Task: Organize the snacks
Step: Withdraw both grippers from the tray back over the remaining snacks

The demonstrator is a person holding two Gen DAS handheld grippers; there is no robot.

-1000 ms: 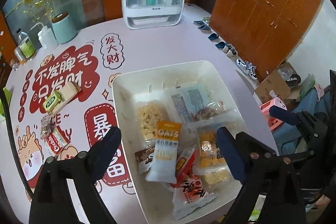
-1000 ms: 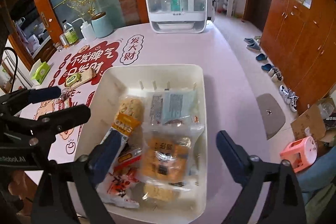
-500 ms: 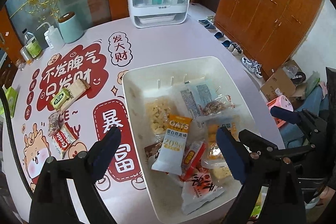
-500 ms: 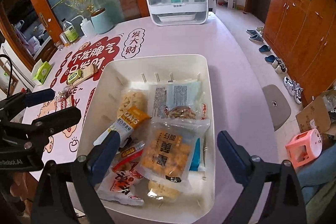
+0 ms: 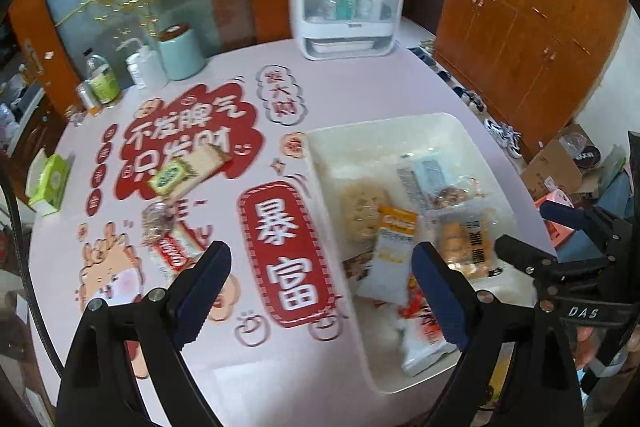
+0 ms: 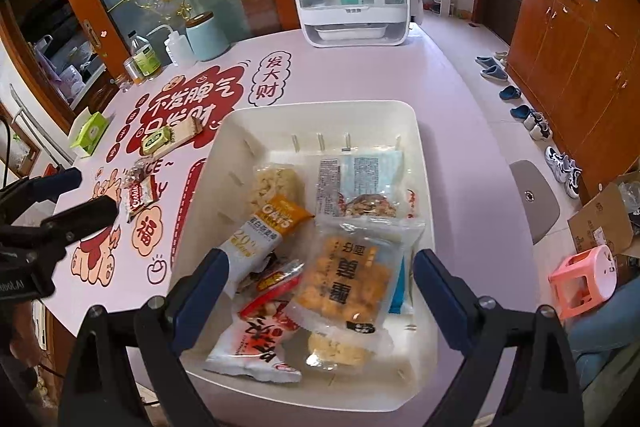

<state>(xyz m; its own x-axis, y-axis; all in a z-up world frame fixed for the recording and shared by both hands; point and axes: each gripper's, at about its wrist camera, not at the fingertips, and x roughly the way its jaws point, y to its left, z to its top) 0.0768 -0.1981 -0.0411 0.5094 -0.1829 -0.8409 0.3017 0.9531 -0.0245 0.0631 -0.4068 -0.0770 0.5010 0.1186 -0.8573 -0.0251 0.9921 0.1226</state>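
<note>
One white bin on pink table, roughly eight snack packs inside, OATS bar on top. Four more snacks loose on table left of bin: long cracker pack, Cookie pack, two smaller. Left gripper and right gripper both gaped wide, nothing held.

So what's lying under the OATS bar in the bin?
The OATS bar overlaps a pale puffed-snack pack and a dark wrapper, inside the white bin. Anything deeper is covered.
</note>
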